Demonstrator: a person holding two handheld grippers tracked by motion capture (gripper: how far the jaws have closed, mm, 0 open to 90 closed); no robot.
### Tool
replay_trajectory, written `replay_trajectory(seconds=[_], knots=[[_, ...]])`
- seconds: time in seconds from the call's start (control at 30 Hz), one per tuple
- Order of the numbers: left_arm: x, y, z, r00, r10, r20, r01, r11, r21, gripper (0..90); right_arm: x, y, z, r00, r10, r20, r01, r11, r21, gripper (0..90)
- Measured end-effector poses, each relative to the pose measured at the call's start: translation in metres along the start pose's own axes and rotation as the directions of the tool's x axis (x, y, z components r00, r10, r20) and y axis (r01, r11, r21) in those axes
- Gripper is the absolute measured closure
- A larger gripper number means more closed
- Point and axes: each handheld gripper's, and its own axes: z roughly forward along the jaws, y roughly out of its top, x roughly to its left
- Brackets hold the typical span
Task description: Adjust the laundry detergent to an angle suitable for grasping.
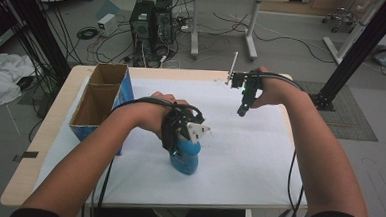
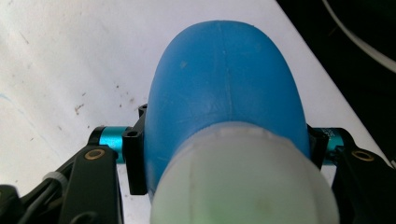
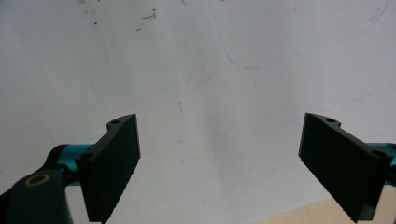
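A blue plastic bottle [image 1: 185, 161] with a whitish cap [image 2: 243, 184] sits on the white sheet [image 1: 238, 156] near the table's front middle. My left gripper [image 1: 181, 144] is shut on it. In the left gripper view the black pads [image 2: 135, 161] press both sides of the blue body [image 2: 224, 88] just past the cap, and the left gripper [image 2: 226, 154] hides the bottle's lower sides. My right gripper [image 1: 242, 110] hangs over the sheet at the back right, pointing down. In the right gripper view the right gripper [image 3: 233, 163] stands wide open with bare sheet between its fingers.
An open cardboard box [image 1: 98, 101] with blue sides stands at the table's left. The white sheet [image 3: 187, 70] shows faint pen marks and specks. Cables trail from both grippers over the front edge. Computer towers [image 1: 150, 21] and loose cables lie on the floor behind the table.
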Motion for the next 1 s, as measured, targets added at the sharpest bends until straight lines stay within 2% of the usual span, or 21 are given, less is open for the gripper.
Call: replay_trajectory(seconds=[0.13,0.2,0.23,0.37,0.67,0.87,1.0], knots=[[0.0009,-0.0006,-0.0004,1.0,0.007,0.002,-0.007,1.0,0.004,38.0,-0.0001,-0.0006,0.0001,1.0,0.008,0.003,-0.008,1.0,0.002,11.8],[0.0015,-0.0017,-0.0002,1.0,-0.004,0.005,0.004,1.0,0.001,38.0,-0.0001,-0.0006,0.0001,1.0,0.008,0.003,-0.008,1.0,0.002,11.8],[0.0041,-0.0048,0.0001,0.9953,-0.094,0.02,0.094,0.9955,0.011,37.9,0.0008,0.0002,0.0005,0.9999,0.012,-0.001,-0.012,1.0,0.005,11.8],[0.0073,-0.0068,0.0,0.9932,-0.113,0.029,0.113,0.9936,-0.007,37.7,0.0005,0.0007,0.0022,1.0,0.003,0.0,-0.003,1.0,-0.001,11.8],[0.0073,-0.0073,0.0004,0.9938,-0.105,0.036,0.106,0.9944,-0.007,37.5,0.0011,0.0005,0.0031,1.0,0.003,-0.003,-0.003,1.0,0.002,11.8],[0.007,-0.0077,0.0007,0.9953,-0.095,0.022,0.095,0.9955,-0.009,36.8,0.0017,-0.0006,0.0017,1.0,0.009,0.001,-0.009,1.0,0.002,11.8],[0.008,-0.0081,0.0006,0.9936,-0.111,0.018,0.111,0.9938,-0.009,34.4,0.0014,-0.0013,0.0008,1.0,0.008,0.001,-0.008,1.0,-0.002,11.8]])
